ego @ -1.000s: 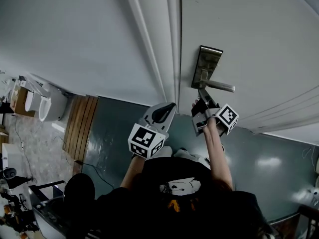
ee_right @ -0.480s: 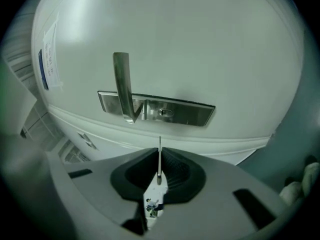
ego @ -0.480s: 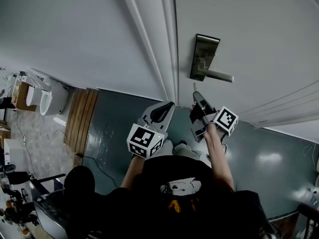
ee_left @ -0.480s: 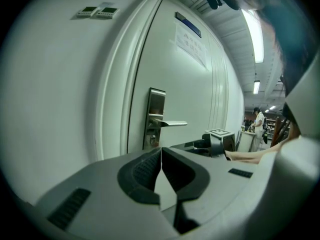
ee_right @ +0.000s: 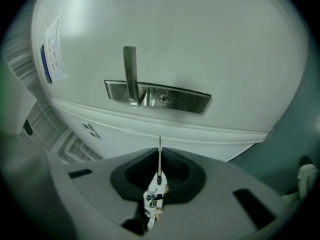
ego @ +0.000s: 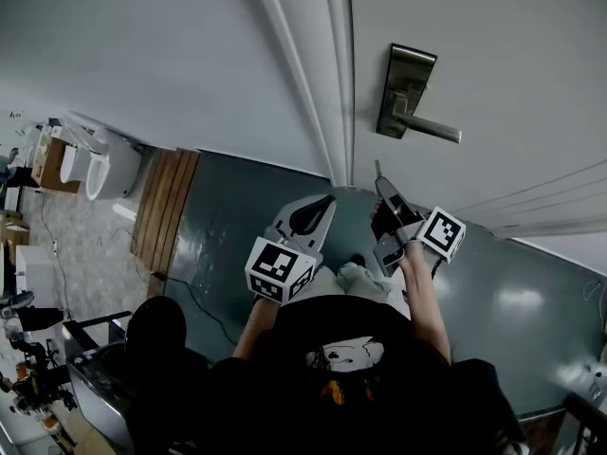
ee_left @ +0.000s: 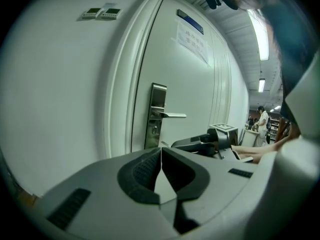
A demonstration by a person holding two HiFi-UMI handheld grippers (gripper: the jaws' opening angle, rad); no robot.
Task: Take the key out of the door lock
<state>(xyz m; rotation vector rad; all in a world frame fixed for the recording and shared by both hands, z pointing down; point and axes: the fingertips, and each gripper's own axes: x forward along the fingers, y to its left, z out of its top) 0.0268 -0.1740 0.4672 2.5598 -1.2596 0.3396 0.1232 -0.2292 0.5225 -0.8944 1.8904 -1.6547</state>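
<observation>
The white door's steel lock plate [ego: 408,91] with its lever handle [ego: 433,129] is ahead of me. Its keyhole [ee_right: 163,99] is bare. The thin key [ee_right: 159,159] sticks out from my right gripper [ee_right: 159,173], which is shut on it and held a short way back from the plate. From the head view the key [ego: 377,170] points at the door below the handle. My left gripper [ego: 319,207] hangs lower left of the right one, shut with nothing in it [ee_left: 161,156]. The left gripper view also catches the lock plate [ee_left: 156,115].
The door frame [ego: 332,74] runs just left of the lock. A paper notice [ee_left: 192,36] hangs high on the door. On the blue-grey floor lie a wooden slatted panel [ego: 161,221] and white fixtures [ego: 95,173] at the left. A person [ee_left: 262,121] stands far off.
My right gripper has drawn back from the lock plate with the key in it; a gap now shows between key tip and door. The left gripper has hardly moved.
</observation>
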